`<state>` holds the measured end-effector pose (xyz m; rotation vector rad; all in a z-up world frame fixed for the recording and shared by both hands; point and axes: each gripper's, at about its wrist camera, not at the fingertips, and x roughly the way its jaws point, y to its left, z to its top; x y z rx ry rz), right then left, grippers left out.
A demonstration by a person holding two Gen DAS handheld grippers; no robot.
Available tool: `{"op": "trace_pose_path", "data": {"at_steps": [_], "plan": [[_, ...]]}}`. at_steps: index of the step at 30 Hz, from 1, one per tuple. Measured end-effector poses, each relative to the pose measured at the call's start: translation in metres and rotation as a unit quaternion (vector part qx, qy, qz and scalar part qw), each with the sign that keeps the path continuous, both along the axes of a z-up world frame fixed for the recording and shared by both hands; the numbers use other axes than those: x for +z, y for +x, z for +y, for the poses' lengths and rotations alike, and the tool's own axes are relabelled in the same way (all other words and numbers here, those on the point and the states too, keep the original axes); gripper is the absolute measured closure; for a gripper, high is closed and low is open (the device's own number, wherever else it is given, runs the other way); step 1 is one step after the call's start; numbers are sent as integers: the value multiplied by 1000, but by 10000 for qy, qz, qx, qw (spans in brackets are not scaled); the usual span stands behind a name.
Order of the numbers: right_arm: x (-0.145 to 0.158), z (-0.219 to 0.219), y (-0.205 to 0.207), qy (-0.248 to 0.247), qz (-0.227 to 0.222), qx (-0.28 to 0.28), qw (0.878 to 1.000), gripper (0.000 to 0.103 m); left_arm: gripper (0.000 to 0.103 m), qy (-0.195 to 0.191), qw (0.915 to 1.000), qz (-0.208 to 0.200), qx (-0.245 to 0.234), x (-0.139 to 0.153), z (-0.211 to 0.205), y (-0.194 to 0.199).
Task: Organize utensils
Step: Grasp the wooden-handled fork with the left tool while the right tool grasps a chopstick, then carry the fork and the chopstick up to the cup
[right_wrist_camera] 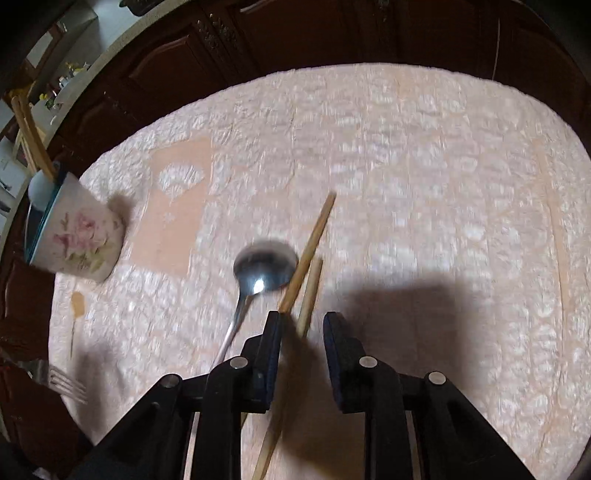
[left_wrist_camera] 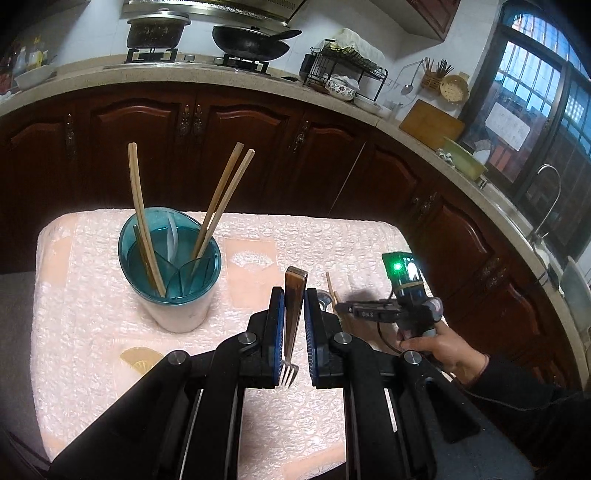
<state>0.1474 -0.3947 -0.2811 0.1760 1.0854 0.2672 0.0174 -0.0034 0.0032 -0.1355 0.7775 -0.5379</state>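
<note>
My left gripper (left_wrist_camera: 294, 295) is shut on a fork (left_wrist_camera: 293, 321) with a brown handle, tines toward the camera, held above the table to the right of the teal utensil holder (left_wrist_camera: 170, 269). The holder holds three wooden chopsticks (left_wrist_camera: 221, 199). It also shows in the right wrist view (right_wrist_camera: 79, 236), with a floral side. My right gripper (right_wrist_camera: 301, 317) is open, just above two loose chopsticks (right_wrist_camera: 308, 258) lying on the table, with a metal spoon (right_wrist_camera: 264, 267) to their left. The right gripper also shows in the left wrist view (left_wrist_camera: 341, 306). The fork's tines (right_wrist_camera: 68, 386) show at lower left.
The table is covered by a pink quilted cloth (left_wrist_camera: 92, 332). Behind it runs a dark wooden cabinet front (left_wrist_camera: 229, 147) with a stone counter carrying a pot (left_wrist_camera: 157, 31), a wok (left_wrist_camera: 253, 42) and a dish rack (left_wrist_camera: 343, 70). A sink tap (left_wrist_camera: 548, 199) is at right.
</note>
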Motion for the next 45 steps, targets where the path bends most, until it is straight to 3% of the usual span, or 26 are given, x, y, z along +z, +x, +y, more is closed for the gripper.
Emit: {"op": "trace_pose_path", "data": {"at_steps": [2, 8, 14, 21, 28, 34, 39, 45], "plan": [[0, 1, 6, 110, 14, -2, 9999, 97, 94, 1, 10000, -5, 8, 1, 0, 0], [28, -4, -13, 274, -223, 273, 9990, 98, 94, -49, 9999, -91, 16, 12, 4, 1], [96, -6, -56, 685, -899, 558, 9920, 98, 94, -119, 9997, -216, -5, 33, 13, -3], [164, 19, -87, 856, -1577, 1073, 9779, 98, 94, -70, 9987, -489, 124, 68, 31, -8], [240, 59, -83, 1187, -2196, 1548, 9559, 98, 94, 21, 9952, -847, 492, 104, 52, 3], [298, 100, -69, 1223, -2685, 1710, 9400, 98, 94, 174, 9916, -938, 878, 107, 70, 31], [311, 139, -41, 1197, -2787, 1704, 9375, 98, 94, 399, 9886, -875, 1161, 87, 80, 59], [293, 173, -11, 951, -2729, 1647, 9431, 98, 94, 539, 9858, -704, 1423, 54, 88, 84]]}}
